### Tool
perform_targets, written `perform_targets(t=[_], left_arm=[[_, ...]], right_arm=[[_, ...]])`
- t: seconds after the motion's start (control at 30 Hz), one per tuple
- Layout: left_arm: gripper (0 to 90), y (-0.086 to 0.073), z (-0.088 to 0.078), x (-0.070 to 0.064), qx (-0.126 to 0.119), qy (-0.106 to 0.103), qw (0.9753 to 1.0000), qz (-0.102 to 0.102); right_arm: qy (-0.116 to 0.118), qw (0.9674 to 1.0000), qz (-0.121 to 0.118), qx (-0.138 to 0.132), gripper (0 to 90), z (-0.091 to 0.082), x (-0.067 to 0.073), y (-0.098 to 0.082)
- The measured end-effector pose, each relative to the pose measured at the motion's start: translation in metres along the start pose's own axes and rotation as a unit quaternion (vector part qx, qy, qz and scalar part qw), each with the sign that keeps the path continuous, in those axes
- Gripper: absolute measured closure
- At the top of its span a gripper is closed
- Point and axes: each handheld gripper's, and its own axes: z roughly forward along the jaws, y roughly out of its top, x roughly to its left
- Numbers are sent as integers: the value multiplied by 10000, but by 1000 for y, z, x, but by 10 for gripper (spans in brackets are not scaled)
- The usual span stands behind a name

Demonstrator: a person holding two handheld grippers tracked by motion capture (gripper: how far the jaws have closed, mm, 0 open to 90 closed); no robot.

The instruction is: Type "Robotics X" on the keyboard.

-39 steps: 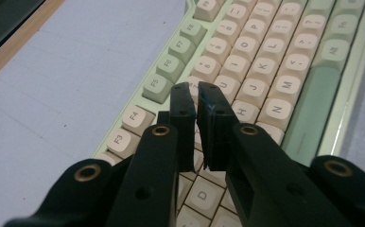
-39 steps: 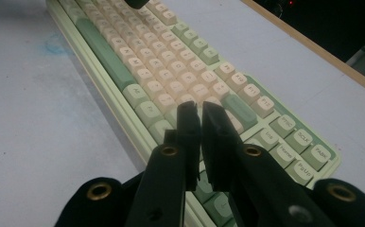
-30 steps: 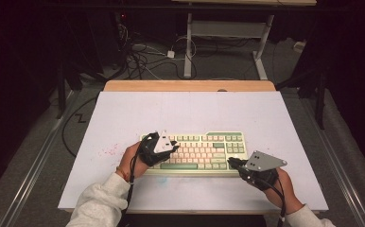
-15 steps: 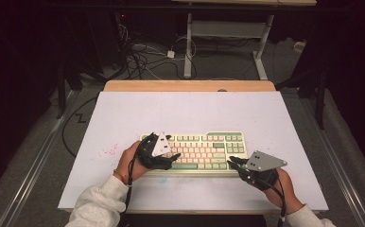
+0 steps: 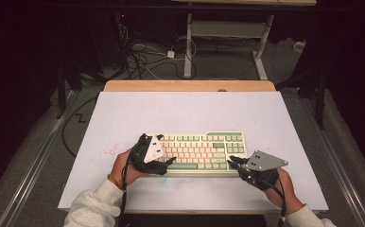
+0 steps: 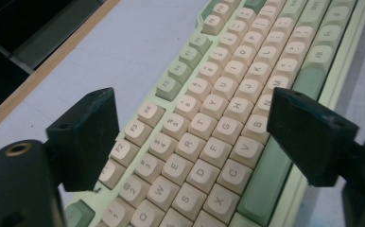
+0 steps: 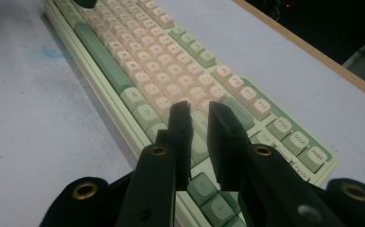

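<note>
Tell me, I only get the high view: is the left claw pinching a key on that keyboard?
Observer: No. In the left gripper view the left claw hangs over the keyboard with its jaws wide apart. They have just been opening, and nothing is pinched between them.
Operator: Which keys lie under it?
Observer: The letter rows. T, G and H are readable in the gap.
Operator: And the right claw?
Observer: The right gripper view shows the right claw with a narrow slit between its jaws, which have just parted a little. Nothing sits in the slit, and the tips are over cream keys toward the keyboard's right end.
</note>
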Motion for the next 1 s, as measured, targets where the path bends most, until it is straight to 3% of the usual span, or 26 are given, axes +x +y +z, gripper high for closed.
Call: perform_targets(t=[0.2,0.5,0.67,0.9,1.0], left_arm=[[154,-13,-15,-3,-15,138,9999,-46],[154,-37,-38,-6,-67,239,9995,-210],[154,-54,-49,-8,-126,319,9985,-418],[163,-69,-56,-10,-2,430,9977,-531],[163,-72,-58,-10,34,375,9975,-590]], right_arm=[[62,10000,-23,-15,900,1,2,2],[83,9999,-83,-22,900,7,1,8],[97,9999,-73,-32,900,14,-1,12],[98,9999,-82,47,900,32,-3,19],[100,9999,-116,72,900,41,-4,22]])
